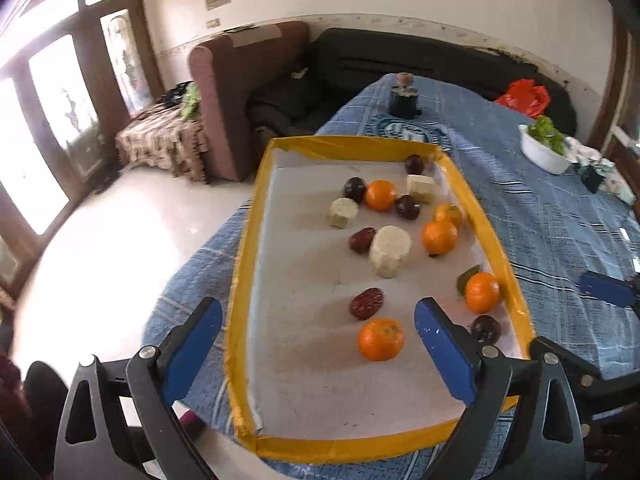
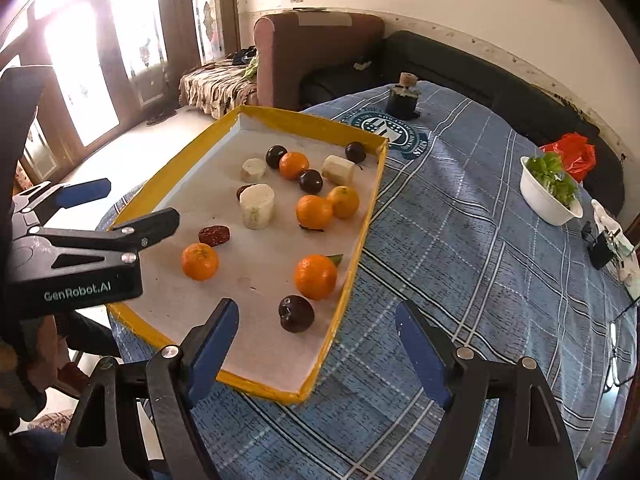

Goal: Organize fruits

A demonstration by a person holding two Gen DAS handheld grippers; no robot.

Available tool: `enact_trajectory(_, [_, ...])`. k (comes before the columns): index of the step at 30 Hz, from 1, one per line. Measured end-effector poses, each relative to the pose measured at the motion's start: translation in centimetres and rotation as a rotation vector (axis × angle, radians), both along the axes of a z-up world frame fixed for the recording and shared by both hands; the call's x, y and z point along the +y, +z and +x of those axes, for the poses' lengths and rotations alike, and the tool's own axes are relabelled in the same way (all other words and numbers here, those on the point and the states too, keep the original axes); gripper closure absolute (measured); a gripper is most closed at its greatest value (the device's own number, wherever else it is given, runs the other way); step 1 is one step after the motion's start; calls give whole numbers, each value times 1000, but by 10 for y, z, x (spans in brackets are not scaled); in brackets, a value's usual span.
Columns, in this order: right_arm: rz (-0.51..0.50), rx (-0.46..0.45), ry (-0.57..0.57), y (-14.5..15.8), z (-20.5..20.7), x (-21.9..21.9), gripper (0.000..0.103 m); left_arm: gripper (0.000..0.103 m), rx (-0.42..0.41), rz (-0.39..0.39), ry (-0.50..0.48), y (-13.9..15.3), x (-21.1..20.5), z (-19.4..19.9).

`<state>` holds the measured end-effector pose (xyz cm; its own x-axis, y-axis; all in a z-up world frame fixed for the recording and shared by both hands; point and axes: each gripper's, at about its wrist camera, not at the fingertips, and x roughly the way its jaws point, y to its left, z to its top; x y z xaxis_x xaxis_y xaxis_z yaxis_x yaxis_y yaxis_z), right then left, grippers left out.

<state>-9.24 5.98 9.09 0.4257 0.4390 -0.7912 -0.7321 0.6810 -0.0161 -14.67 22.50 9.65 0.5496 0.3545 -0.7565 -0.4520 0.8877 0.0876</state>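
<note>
- Fruits: five oranges, nearest one [image 1: 381,339] low centre in the left wrist view; four dark plums, one [image 2: 296,313] low centre in the right wrist view; two wrinkled red dates, one [image 1: 367,303] just above that nearest orange; three pale cut chunks, the largest [image 1: 389,251] mid-frame. All lie loose and mixed, none sorted by kind as far as you can judge.
- Tray [image 1: 256,216]: yellow-rimmed, white-lined, shallow; it holds every fruit and sits on the blue checked tablecloth [image 2: 460,240], with one long side close to the table edge.
- Left gripper [image 1: 318,334]: fingers spread wide, nothing between them; it hangs above the near end of the tray, tilted steeply down, and its left finger lies outside the rim in the picture.
- Right gripper [image 2: 316,334]: fingers wide apart, empty; it points down over the tray's near right corner, with one finger over the lining and the other over the cloth.
- Risk, rolling: round oranges and plums will likely roll if you nudge one off-centre, scattering neighbours.
- Risk, rim: descending astride the low wall could catch a finger and shift the tray towards the table edge.
- Risk, crowding: the clustered upper fruits touch; closing there may pinch two at once.
- Risk, collision: both grippers work the same near end and could clash.
</note>
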Motion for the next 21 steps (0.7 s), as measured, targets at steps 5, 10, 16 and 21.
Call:
enact_trajectory(5, [-1, -10, 7, 2, -5, -5, 18, 5, -15, 35, 25, 7, -5, -7])
enact_trajectory(10, [1, -20, 12, 5, -7, -8, 18, 4, 7, 97, 48, 13, -12, -10])
enact_trajectory(16, [8, -29, 20, 8, -10, -8, 18, 4, 33, 72, 80, 21, -8, -12])
enact_trajectory(21, [14, -36, 27, 10, -12, -7, 18, 4, 39, 109, 120, 29, -5, -19])
